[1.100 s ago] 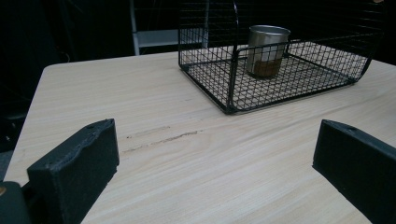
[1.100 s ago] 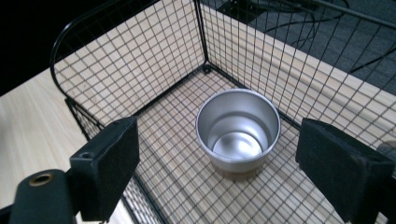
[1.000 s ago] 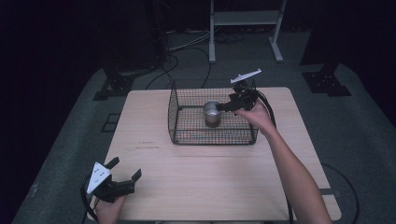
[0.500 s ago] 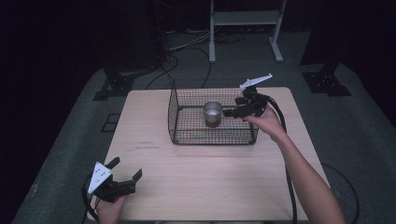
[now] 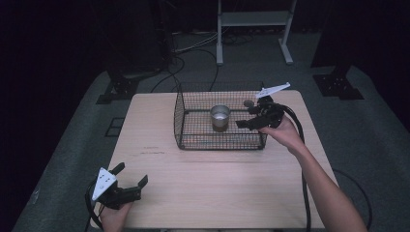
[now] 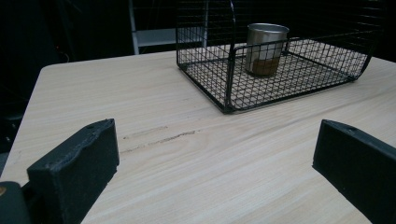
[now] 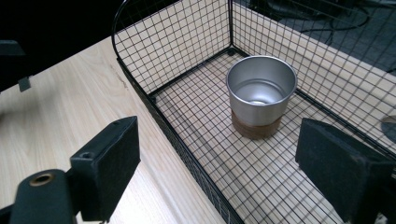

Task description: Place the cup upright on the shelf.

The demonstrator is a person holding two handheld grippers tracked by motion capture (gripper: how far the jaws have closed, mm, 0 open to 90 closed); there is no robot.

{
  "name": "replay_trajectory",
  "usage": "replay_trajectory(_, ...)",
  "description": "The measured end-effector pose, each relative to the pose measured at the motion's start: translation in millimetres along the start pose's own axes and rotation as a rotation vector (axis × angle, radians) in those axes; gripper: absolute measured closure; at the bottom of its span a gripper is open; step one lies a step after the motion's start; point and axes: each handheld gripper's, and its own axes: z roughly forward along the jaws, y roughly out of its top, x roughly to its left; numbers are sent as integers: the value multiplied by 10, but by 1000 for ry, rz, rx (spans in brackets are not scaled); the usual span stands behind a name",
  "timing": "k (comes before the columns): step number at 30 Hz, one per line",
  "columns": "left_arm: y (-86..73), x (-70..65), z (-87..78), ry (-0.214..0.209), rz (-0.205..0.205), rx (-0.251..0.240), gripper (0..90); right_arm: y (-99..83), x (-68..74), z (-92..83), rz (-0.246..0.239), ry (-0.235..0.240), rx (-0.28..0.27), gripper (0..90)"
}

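Cup (image 5: 220, 117) upright on the floor of the wire basket (image 5: 193, 137), toward the basket's 12 o'clock wall, steel body over a brown base band, mouth open and empty as seen in the right gripper view (image 7: 261, 95). A second ago the right gripper held it over the basket; half a second ago the cup was already standing on the mesh with the jaws close by at its 3 o'clock. Now the right gripper (image 5: 250, 120) has drawn back to the basket's 3 o'clock end, jaws spread wide and holding nothing, cup well clear between and beyond them. Reading: release is complete and the placement looks done; cup shows no tilt, so no correction seems called for. Basket itself sits in the far half of the table (image 5: 217, 188), unchanged in place across the three high views. Left gripper (image 5: 130, 186) rests at the table's 7 o'clock corner, jaws apart and empty, unmoved; its own camera looks across bare wood to the basket (image 6: 280, 79) and cup (image 6: 266, 49). Likely remaining: retreat of the right hand only.
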Motion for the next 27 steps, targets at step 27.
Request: replay_trajectory(27,2,-36,34,-10,3,4,0,-530,119,-401,-2,30,-44,133)
